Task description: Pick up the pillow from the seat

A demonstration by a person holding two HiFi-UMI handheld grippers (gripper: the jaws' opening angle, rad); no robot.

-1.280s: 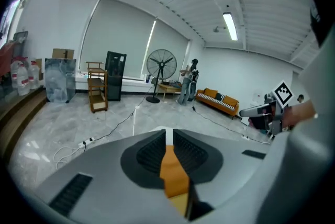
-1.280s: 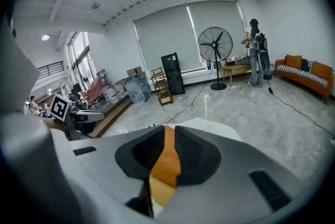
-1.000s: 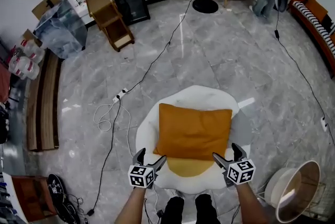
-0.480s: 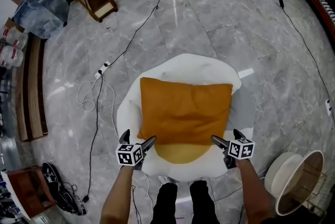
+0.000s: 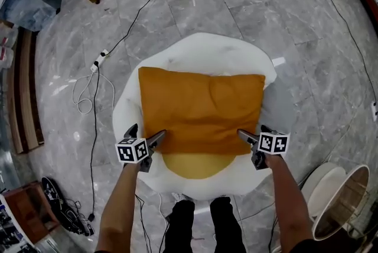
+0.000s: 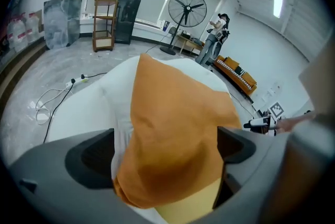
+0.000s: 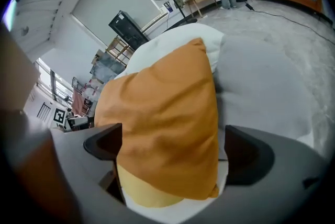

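Pillow: the orange pillow (image 5: 201,110) lay flat across the white seat (image 5: 201,45), its near edge over a yellow cushion (image 5: 195,166).
Left: the left gripper (image 5: 147,134) was spread wide around the pillow's near left corner, not pinching.
Right: the right gripper (image 5: 253,132) stood likewise at the near right corner.
Progress: the reach looked done; clamping and lifting remained.
Container: a round basket (image 5: 336,204) on the floor, contents unclear.

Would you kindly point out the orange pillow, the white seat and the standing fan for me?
orange pillow (image 5: 201,110): head view, middle of its top face.
white seat (image 5: 227,49): head view, bare far rim behind the pillow.
standing fan (image 6: 187,8): left gripper view, hub of its round head.
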